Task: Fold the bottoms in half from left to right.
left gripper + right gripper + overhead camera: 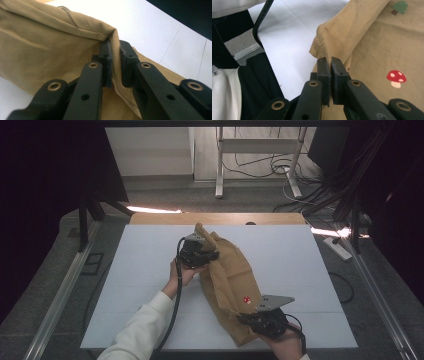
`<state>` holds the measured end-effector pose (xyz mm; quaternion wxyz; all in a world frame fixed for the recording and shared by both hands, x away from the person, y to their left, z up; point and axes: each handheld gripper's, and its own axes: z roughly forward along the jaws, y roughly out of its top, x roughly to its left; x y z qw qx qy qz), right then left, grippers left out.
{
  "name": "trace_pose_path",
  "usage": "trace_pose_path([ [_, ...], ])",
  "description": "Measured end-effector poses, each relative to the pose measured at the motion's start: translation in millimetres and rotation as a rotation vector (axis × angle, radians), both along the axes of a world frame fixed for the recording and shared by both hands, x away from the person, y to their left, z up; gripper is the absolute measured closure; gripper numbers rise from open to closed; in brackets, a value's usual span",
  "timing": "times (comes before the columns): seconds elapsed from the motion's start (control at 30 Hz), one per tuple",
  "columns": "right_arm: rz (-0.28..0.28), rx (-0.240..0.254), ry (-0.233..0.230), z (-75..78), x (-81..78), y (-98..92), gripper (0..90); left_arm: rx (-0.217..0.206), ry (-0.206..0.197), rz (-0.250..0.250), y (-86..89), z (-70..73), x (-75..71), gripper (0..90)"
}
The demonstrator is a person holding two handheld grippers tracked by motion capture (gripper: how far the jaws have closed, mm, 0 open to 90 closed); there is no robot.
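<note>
While tan cloth (231,280) spans betw both | L gripper (115,65) pinches hem | R gripper (330,72) pinches edge

Overhead light is washing the white desk (280,270) bright while the surrounding room is sitting in darkness. Both gripper views are glaring on the white surface, with near fingers (105,62) blurring softly.

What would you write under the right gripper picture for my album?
Right gripper pinches the edge of a tan cloth printed with a red mushroom, above a white table.
</note>
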<state>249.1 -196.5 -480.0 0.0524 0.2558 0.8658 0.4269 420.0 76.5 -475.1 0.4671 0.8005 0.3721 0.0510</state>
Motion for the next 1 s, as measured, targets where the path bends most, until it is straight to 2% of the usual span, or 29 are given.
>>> trace_pose_path([
  [0.57, -0.042, -0.021, 0.017, -5.8, 3.5, -13.0, 86.5, 0.023, 0.046, -0.003, -21.3, -11.0, 11.9, 79.7],
  [1.0, -0.064, -0.027, 0.034, -8.5, 4.5, -21.3, 85.5, 0.020, 0.072, -0.008, -33.4, -17.2, 16.6, 77.5],
])
